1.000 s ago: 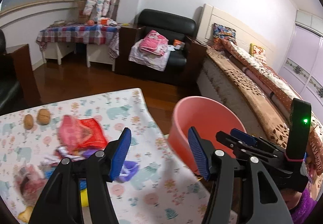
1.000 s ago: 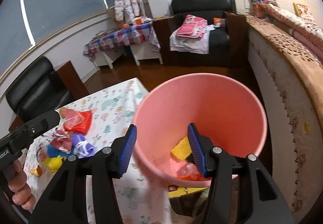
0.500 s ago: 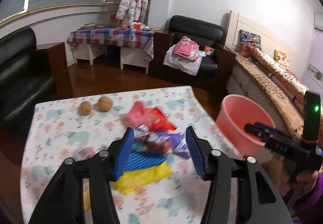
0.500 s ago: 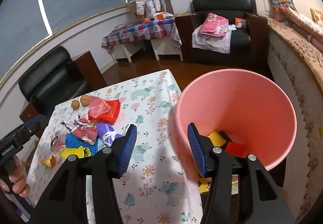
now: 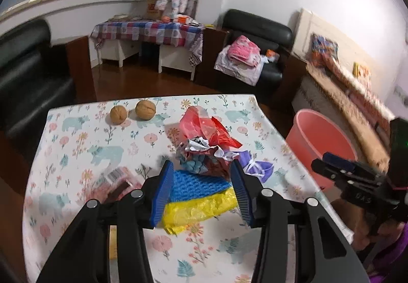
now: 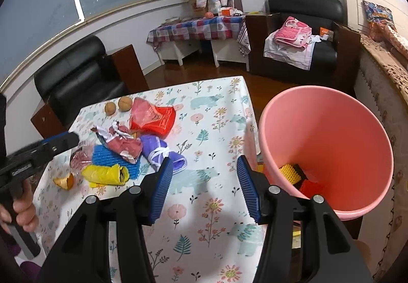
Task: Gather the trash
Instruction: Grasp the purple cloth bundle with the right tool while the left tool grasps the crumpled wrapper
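The left gripper (image 5: 201, 188) hung over the trash pile on the floral tablecloth (image 5: 76, 145), its jaws closing with the blue mesh pad (image 5: 196, 184) and yellow plastic bag (image 5: 199, 209) lying between the pads but not yet pressed. Both lay flat, long axes running crosswise to the fingers. Just beyond them sat a crumpled maroon wrapper (image 5: 206, 155), a red plastic bag (image 5: 204, 127) and a purple bundle (image 5: 257, 168); two walnuts (image 5: 132, 112) lay farther off. The right gripper (image 6: 201, 186) hovered over bare cloth beside the pile, jaws apart and holding nothing. Right of the cloth's edge stood the pink bucket (image 6: 329, 130), with yellow and red scraps (image 6: 301, 178) at its bottom.
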Demonstrator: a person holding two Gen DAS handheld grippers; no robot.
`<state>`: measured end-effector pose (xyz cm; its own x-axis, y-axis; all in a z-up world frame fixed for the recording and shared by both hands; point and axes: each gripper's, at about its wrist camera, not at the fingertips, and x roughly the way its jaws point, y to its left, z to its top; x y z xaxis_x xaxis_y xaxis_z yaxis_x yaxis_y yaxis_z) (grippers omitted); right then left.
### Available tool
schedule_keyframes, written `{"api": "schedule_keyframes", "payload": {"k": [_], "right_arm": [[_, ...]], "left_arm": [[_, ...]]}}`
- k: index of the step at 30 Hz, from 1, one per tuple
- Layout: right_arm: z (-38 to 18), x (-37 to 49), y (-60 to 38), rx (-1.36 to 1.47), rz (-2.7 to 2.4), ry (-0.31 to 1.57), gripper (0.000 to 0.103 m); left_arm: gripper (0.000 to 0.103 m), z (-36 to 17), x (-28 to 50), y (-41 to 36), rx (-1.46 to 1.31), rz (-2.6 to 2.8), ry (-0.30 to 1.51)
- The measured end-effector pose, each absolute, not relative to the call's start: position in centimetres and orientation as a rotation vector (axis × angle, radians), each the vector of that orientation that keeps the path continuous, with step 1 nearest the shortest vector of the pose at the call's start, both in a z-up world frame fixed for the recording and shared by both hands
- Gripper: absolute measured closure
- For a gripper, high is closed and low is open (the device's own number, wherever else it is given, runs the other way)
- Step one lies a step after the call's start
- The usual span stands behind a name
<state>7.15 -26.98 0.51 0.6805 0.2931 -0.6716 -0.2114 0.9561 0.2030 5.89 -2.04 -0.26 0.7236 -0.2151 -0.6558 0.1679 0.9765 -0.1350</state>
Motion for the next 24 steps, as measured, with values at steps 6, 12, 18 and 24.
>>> {"api": "schedule_keyframes", "payload": {"k": [6, 12, 18, 24], "right_arm": [[0.0, 7.5, -26.8, 0.112, 0.292, 0.795, 0.050], [-0.7, 8.3, -25.9, 0.104, 0.305, 0.825, 0.050], [-1.2, 9.2, -25.0, 0.092, 0.320, 0.845, 0.050], [-1.6, 10.2, -24.0, 0.093, 0.360, 0.865, 0.050]], "left_arm": [[0.058, -2.3, 8.2, -1.9, -0.004, -0.231, 0.785], [0.065, -3.2, 9.8, -2.2, 0.018, -0.272, 0.792], [0.087, -4.1, 10.6, -2.6, 0.025, -0.318, 0.806], [0.100, -3.5, 10.1, -2.0, -0.035, -0.333, 0.785]]}}
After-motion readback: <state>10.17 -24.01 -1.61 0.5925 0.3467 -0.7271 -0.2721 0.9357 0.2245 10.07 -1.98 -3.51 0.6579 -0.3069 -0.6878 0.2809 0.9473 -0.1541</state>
